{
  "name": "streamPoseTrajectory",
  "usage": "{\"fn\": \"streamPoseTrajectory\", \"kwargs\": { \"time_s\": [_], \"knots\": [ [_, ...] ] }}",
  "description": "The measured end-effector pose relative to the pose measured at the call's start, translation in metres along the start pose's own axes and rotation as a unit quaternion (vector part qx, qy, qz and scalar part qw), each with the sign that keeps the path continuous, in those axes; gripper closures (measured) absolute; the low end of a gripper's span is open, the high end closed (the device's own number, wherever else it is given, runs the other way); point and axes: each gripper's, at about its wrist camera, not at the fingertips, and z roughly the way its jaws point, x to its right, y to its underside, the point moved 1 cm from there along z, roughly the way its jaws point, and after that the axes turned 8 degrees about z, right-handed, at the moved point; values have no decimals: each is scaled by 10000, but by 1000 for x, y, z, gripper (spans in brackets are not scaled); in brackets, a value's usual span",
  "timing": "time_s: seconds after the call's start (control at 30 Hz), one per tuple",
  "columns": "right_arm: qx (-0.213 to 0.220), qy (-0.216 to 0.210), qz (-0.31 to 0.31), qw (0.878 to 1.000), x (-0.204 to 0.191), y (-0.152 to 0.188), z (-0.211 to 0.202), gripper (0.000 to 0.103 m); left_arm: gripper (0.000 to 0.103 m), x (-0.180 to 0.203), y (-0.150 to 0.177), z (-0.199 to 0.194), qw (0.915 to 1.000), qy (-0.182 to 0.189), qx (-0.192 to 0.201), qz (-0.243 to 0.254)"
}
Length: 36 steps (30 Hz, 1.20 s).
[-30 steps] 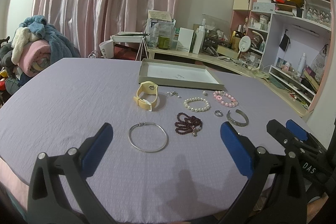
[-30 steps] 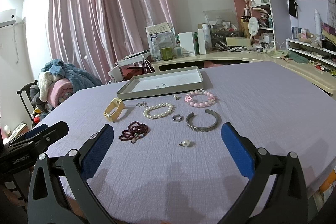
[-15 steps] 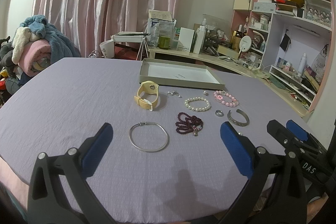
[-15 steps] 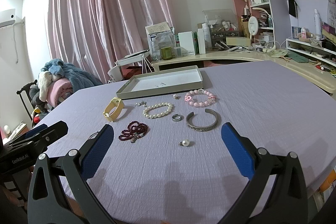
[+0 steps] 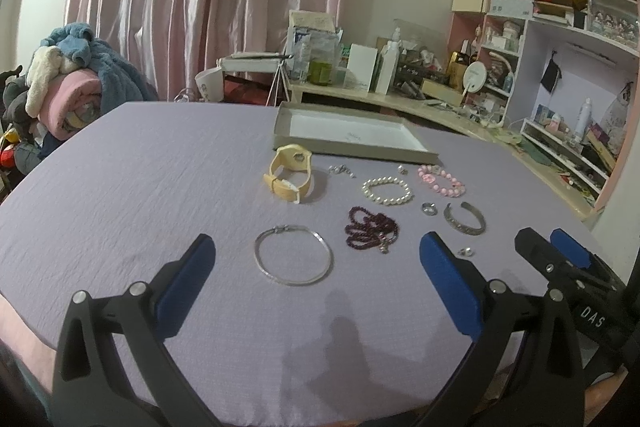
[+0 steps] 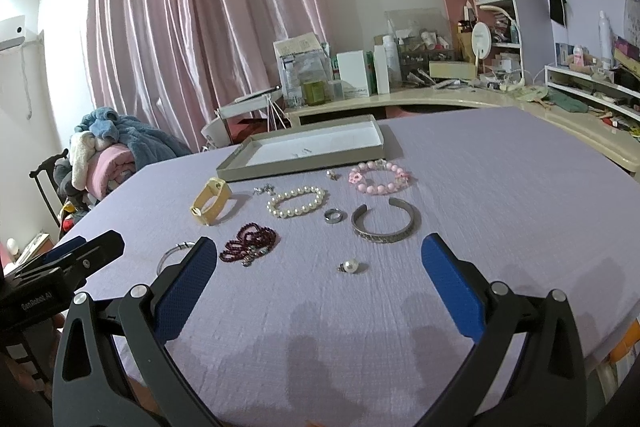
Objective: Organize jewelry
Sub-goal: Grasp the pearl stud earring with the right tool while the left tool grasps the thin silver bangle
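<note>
Jewelry lies on a lilac tablecloth before a shallow grey tray. A yellow watch, white pearl bracelet, pink bead bracelet, dark red bead strand, silver ring, silver cuff, thin silver bangle and pearl earring are spread out. My left gripper is open above the bangle. My right gripper is open above the pearl earring.
A beige desk crowded with bottles and boxes stands behind the table. Pink shelves fill the right wall. A pile of blankets sits on a chair at the left. Pink curtains hang at the back.
Both grippers have barely shifted. The jewelry has not moved.
</note>
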Motion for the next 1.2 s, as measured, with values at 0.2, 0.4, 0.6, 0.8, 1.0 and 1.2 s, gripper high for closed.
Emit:
{"fn": "streamPoseTrajectory", "kwargs": {
  "time_s": [0.2, 0.4, 0.6, 0.8, 1.0, 1.2],
  "knots": [
    [-553, 249, 7, 9982, 4, 4, 26, 4, 2, -14, 9, 24, 9984, -38, -550, -139],
    [-1134, 553, -41, 9920, 8, 11, 57, 32, 2, -20, 14, 44, 9956, -193, -918, -52],
    [-1535, 774, 174, 9850, 16, 13, 80, 53, 2, -28, 11, 58, 9936, -264, -1097, -85],
    [-1521, 1014, -25, 9831, 9, 13, 86, 71, 2, -30, 6, 64, 9931, -249, -1146, -64],
    [-1483, 1144, -195, 9821, 5, 14, 88, 75, 2, -27, 3, 75, 9921, -226, -1231, -8],
    [-1476, 1183, -263, 9816, 4, 14, 88, 87, 2, -24, 5, 87, 9894, -235, -1434, -34]
  ]
}}
